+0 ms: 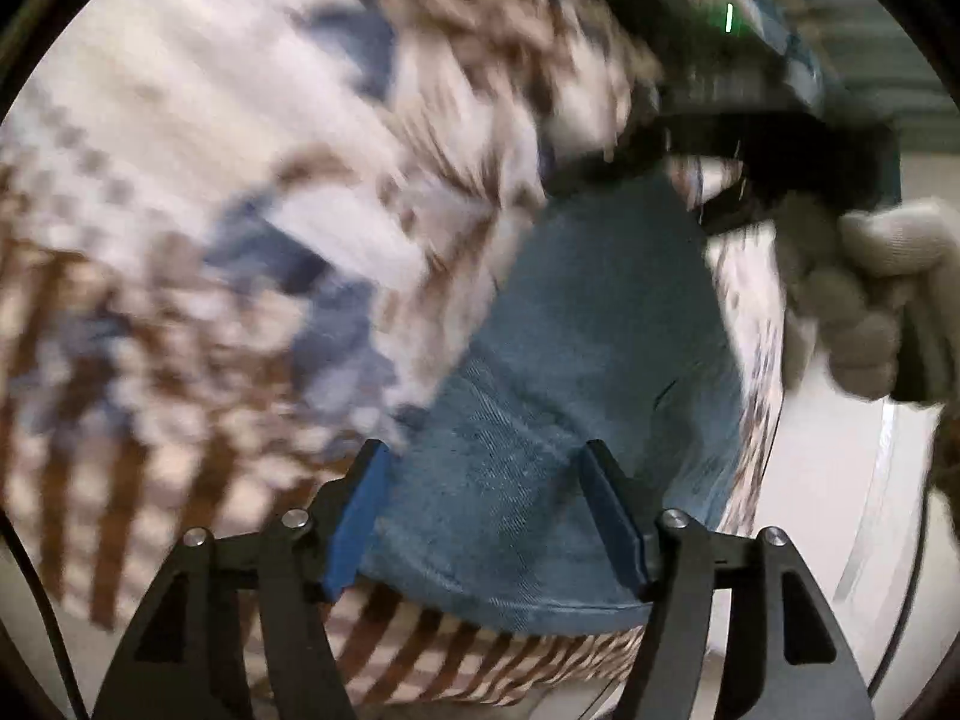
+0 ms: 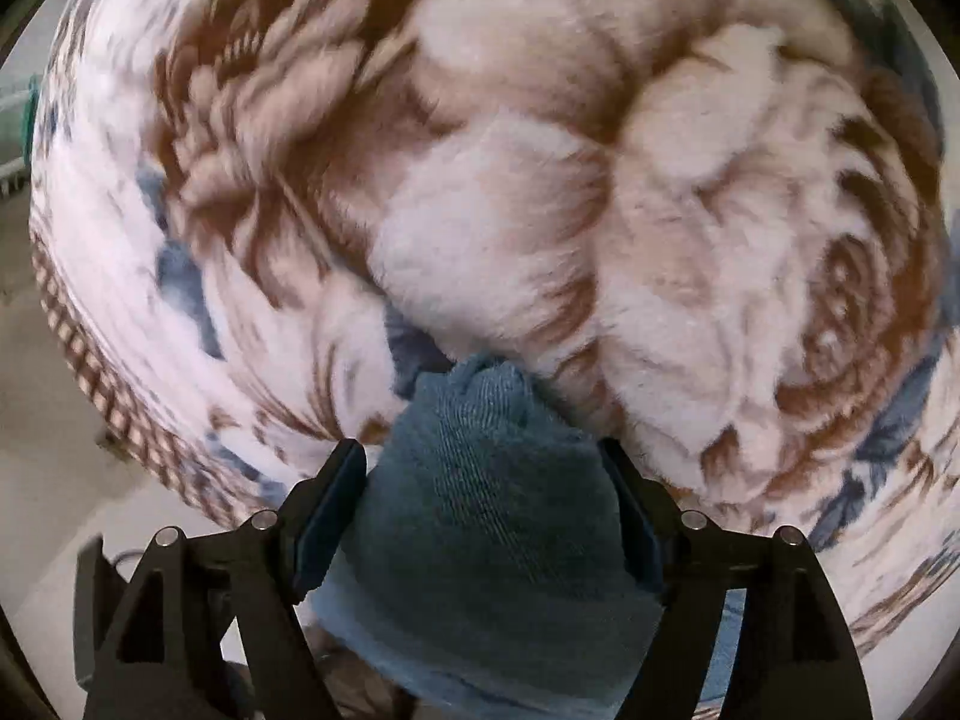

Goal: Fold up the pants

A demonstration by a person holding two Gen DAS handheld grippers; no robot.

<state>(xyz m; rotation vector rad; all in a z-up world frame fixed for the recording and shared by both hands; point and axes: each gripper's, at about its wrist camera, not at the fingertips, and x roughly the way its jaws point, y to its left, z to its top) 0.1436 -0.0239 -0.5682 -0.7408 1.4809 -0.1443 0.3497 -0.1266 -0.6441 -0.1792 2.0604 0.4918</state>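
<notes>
Pants: I see blue jeans [image 1: 570,360] lying on top of the fluffy blanket [image 1: 180,180], with part of them bunched up between my gripper fingers in both views
Left gripper: my left gripper [image 1: 486,516] has its jaws partly apart, and the jeans cloth fills the space between them; I cannot tell if it is squeezing the cloth
Right gripper: my right gripper [image 2: 480,516] has a thick bunch of the jeans [image 2: 480,510] between its jaws, and the cloth touches both sides
Blanket: white with brown flowers and blue leaves [image 2: 540,180], spread out under the jeans
Gloved hand: a hand in a pale glove [image 1: 864,312] is to the right of the jeans, wrapped round a black handle
Blur: the left view is smeared
</notes>
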